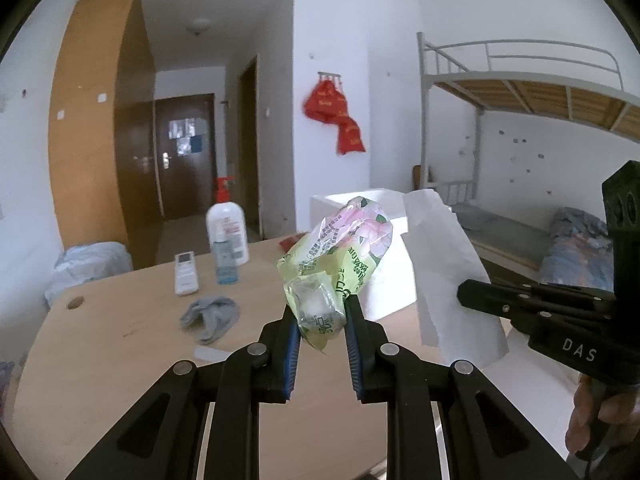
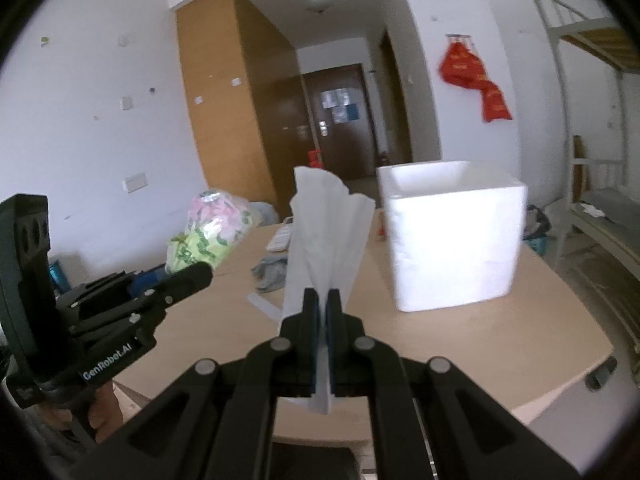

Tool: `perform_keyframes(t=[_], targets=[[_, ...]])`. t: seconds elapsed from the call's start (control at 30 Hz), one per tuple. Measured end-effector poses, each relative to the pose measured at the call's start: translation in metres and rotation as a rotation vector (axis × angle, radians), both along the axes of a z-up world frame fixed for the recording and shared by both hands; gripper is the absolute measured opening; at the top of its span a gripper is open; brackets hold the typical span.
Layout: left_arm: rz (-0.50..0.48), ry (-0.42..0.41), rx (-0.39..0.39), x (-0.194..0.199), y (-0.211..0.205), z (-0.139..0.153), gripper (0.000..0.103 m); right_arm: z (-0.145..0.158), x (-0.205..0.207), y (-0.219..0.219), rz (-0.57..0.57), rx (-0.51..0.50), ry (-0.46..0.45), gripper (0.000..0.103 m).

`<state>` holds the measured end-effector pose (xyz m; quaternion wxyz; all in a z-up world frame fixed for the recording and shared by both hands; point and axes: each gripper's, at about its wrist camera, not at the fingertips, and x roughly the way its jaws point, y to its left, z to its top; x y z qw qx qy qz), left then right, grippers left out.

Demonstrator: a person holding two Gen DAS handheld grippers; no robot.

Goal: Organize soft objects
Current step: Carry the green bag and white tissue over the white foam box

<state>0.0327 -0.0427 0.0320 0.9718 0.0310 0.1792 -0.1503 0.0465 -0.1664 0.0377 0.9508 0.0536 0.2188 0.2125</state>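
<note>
Clearly we had both tongs loaded: left tongs (image 1: pixel 320 312) clamped the crinkly tissue pack (image 1: pixel 336 248), right tongs (image 2: pixel 323 300) pinched a white tissue (image 2: pixel 324 236), both lifted off the tabletop (image 1: pixel 120 320), likely headed for the foam box (image 2: pixel 452 240).

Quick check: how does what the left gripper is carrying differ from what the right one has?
The left gripper holds a crumpled green floral plastic pack, printed and bulky; the right gripper holds a plain white tissue sheet, thin and flat. The left jaws stand partly apart around the pack's end; the right jaws are pressed fully together on the tissue. The pack bunches up; the tissue fans upward. Both are soft and lifted clear of the table.
</note>
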Motion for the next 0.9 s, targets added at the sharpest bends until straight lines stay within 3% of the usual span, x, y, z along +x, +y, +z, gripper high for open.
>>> perform_keyframes(t=[0.37,0.9], targets=[[-0.089,-0.01,0.01,0.005,-0.041,0.003,0.022,0.003,-0.015,-0.052,-0.165,0.003,-0.02,0.006],[-0.126,-0.004,0.019,0.005,-0.058,0.003,0.022,0.004,-0.018,-0.066,-0.199,0.016,-0.022,0.006]])
